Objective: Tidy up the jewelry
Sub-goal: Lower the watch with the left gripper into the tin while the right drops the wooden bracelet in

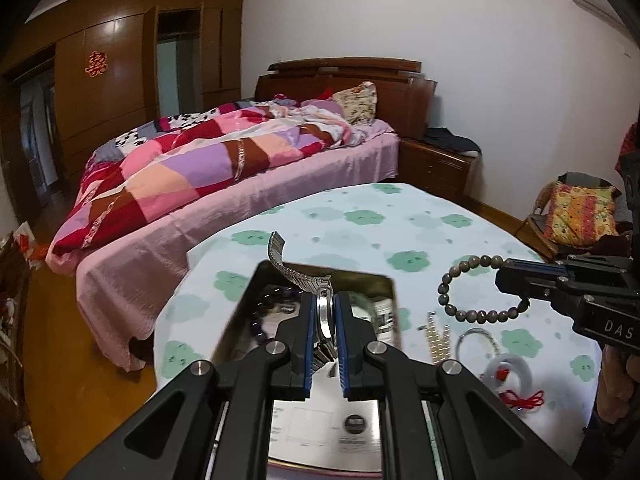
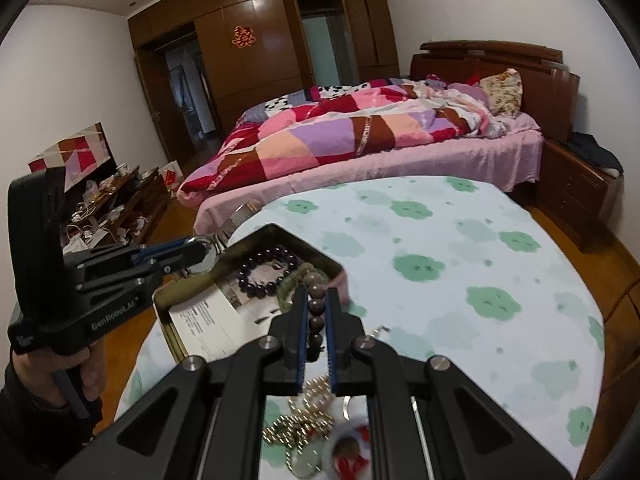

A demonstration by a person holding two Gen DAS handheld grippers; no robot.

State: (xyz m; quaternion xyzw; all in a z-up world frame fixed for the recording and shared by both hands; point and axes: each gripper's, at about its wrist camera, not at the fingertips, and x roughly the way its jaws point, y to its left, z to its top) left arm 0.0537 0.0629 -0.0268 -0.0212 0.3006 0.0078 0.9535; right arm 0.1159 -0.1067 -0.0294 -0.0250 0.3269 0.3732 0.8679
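Observation:
My left gripper point(image 1: 325, 312) is shut on a silver metal-band watch point(image 1: 298, 276) and holds it above an open metal tin point(image 1: 394, 304). In the right wrist view the same gripper point(image 2: 200, 250) holds the watch point(image 2: 204, 258) at the tin's point(image 2: 168, 320) left edge. My right gripper point(image 2: 316, 300) is shut on a grey-brown bead bracelet point(image 2: 314, 280), held over the table beside the tin; the left wrist view shows it hanging as a ring point(image 1: 472, 312) from the gripper point(image 1: 520, 284). A dark purple bead bracelet point(image 2: 264, 276) lies in the tin.
The table wears a white cloth with green clouds point(image 2: 460, 264). On it lie a gold link chain point(image 1: 438, 340), a silver bangle point(image 1: 478, 336) and a white ring with red cord point(image 1: 516, 380). A bed point(image 1: 224, 168) stands beyond the table.

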